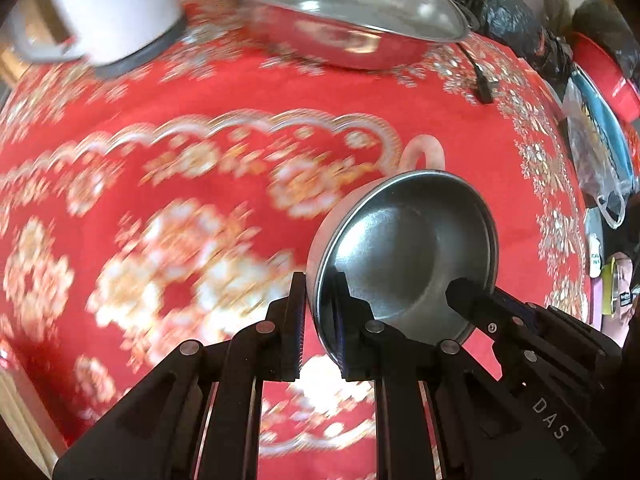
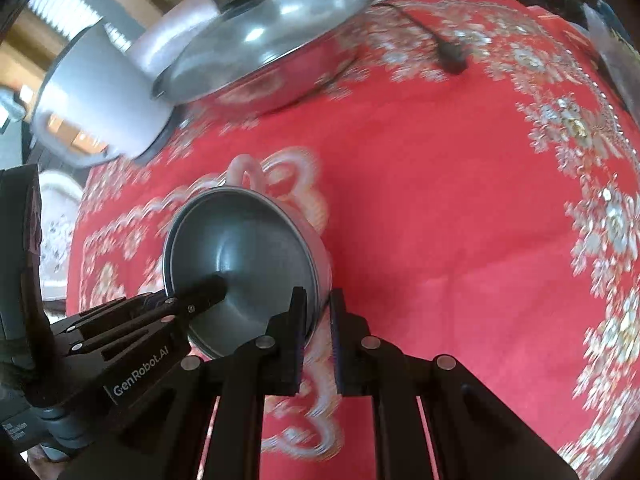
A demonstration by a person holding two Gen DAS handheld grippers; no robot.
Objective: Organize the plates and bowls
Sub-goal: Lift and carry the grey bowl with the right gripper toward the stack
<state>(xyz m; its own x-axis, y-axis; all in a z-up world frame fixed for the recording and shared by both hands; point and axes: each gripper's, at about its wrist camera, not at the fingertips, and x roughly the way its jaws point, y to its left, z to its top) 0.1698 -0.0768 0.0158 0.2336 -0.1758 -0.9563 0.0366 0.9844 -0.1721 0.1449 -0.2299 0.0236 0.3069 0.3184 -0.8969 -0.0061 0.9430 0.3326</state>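
Broadly, the red floral cloth (image 1: 200,100) covers my bench from edge to edge, its gold and white pattern smeared by blur. At the far side sits a wide steel pan under a glass lid (image 1: 340,12), and just beside it stands a white cooker pot (image 1: 116,12) with a dark base. A black cord with a plug (image 1: 482,88) trails across the cloth near the pan. Dark bags (image 1: 504,24) and a clear plastic bag (image 1: 600,152) crowd the bench edge in the left wrist view.

Between my two hands hangs the steel bowl (image 1: 404,240), tilted up on its side so its hollow faces the cameras, clear of the cloth as far as I can tell. Behind its upper rim shows a pale pink ring (image 1: 422,152); whether it belongs to the bowl I cannot tell.

My left gripper (image 1: 320,320) is pinching the bowl's rim on one side, one finger inside the hollow and one outside the wall. My right gripper (image 2: 316,320) is pinching the opposite rim the same way, with the wall caught between its pads.
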